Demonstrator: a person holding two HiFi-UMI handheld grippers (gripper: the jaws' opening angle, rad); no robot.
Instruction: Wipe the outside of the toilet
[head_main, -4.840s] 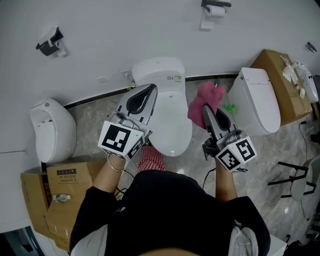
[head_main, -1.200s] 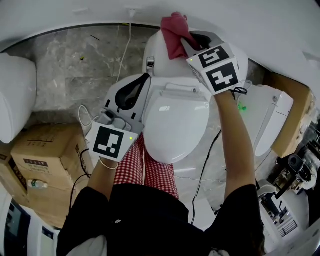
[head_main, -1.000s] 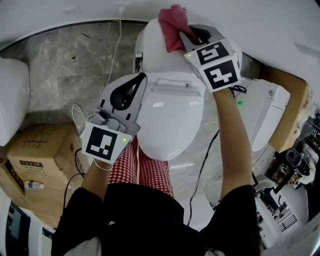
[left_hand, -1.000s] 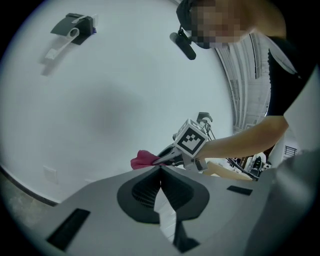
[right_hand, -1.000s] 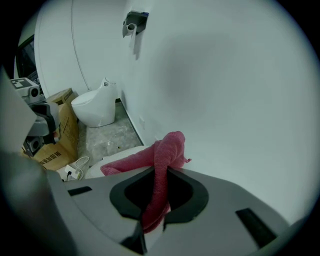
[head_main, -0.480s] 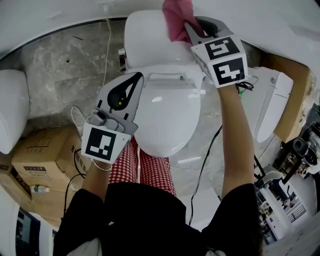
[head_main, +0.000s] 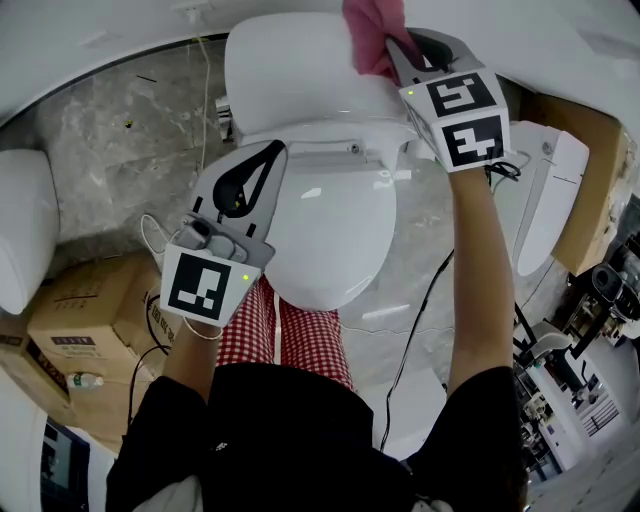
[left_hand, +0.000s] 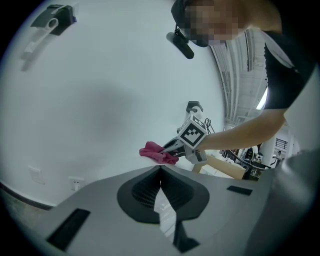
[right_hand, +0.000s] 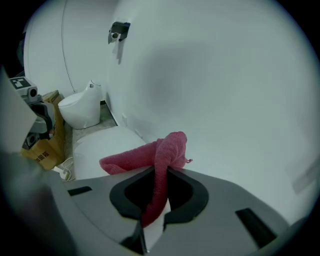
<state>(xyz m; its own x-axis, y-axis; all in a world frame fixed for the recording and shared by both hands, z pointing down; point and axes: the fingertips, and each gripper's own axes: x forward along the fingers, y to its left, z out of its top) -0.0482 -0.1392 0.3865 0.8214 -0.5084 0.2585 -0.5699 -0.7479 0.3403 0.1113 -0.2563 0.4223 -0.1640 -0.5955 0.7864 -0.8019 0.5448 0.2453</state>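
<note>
Pink terry cloth (head_main: 372, 35) is clamped in the closed right gripper (head_main: 393, 55). It now sits at the upper right of the frame on the white ceramic toilet (head_main: 290, 70), having travelled rightward across the tank top, so wiping is judged under way. Left gripper (head_main: 270, 152) is closed, empty, beside the lid. No brand is legible; the print on the brown cardboard box (head_main: 85, 320) is unreadable.

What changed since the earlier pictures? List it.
The right gripper carried the cloth from mid-air onto the tank, then slid it rightward across the top. It stays shut on the cloth. The left gripper stays shut and empty beside the lid.
</note>
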